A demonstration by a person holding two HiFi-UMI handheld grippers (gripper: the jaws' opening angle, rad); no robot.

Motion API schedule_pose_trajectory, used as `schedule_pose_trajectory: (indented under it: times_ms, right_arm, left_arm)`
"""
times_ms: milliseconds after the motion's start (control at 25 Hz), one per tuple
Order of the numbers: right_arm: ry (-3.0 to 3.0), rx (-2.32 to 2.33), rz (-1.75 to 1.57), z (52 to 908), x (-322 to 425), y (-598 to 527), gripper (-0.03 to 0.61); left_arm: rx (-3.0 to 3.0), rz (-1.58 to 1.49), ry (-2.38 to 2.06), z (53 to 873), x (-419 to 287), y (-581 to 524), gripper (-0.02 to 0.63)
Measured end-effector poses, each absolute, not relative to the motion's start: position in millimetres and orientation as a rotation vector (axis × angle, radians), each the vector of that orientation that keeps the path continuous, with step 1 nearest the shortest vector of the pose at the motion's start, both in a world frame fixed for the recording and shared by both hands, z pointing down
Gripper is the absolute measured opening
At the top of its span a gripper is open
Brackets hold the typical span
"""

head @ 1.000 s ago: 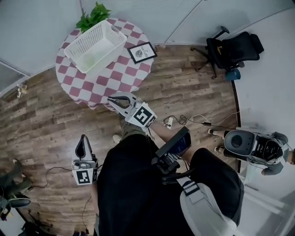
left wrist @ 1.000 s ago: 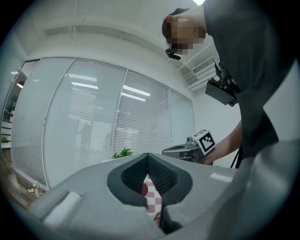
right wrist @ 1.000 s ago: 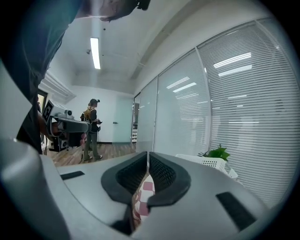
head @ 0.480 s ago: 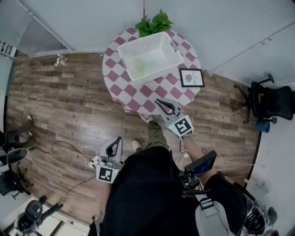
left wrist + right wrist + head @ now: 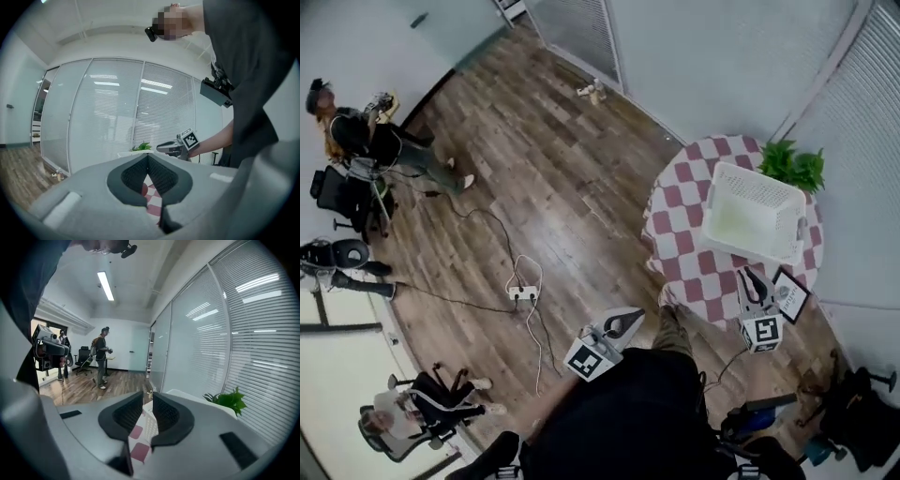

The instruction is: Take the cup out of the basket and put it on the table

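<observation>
Head view: the round table (image 5: 675,216) with its red-and-white checked cloth stands at the right. The white basket (image 5: 753,214) sits on it with its opening facing up. The cup (image 5: 727,221) lies inside, toward the basket's left half. It shows only as a pale greenish patch, so its long axis and the way it points cannot be made out. A green plant (image 5: 794,167) stands at the table's far edge and a framed picture (image 5: 790,294) at its near right edge. The right gripper (image 5: 750,277) hangs over the near rim of the table, pointing at the basket and just short of it. The left gripper (image 5: 633,319) is off the table to the near left, over the wood floor (image 5: 534,187).

Left gripper view: the left gripper (image 5: 147,157) has its tips pressed together with nothing caught. The checked cloth shows below them. Beyond are the basket's white rim (image 5: 127,153), the plant (image 5: 143,146) and the right gripper (image 5: 174,147).

Right gripper view: the right gripper (image 5: 147,399) stands narrowly apart, its jaws having just been opening, and it holds nothing. The basket's mesh wall (image 5: 150,425) and the table's cloth (image 5: 136,432) appear through the gap. The plant (image 5: 229,401) is at the right.
</observation>
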State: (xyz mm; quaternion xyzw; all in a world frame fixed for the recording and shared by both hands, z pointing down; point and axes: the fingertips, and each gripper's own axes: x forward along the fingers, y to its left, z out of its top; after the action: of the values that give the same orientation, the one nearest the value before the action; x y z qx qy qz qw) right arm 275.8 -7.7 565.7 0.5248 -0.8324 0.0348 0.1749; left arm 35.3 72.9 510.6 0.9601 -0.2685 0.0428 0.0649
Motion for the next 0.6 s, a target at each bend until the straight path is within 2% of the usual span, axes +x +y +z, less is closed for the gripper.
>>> schedule_pose_trajectory:
  times_ms: [120,600]
  right_arm:
    - [-2.338,1.424,0.056,557.7,292.6,-25.6,0.071]
    - [-2.460,1.119,-0.062,543.9,243.9,-125.4,0.086]
  left_arm:
    - [2.882,0.113,-0.867,515.5,39.0,72.8,-0.002]
    - [2.708,0.139,-1.298,513.9,-20.5,56.7,-0.002]
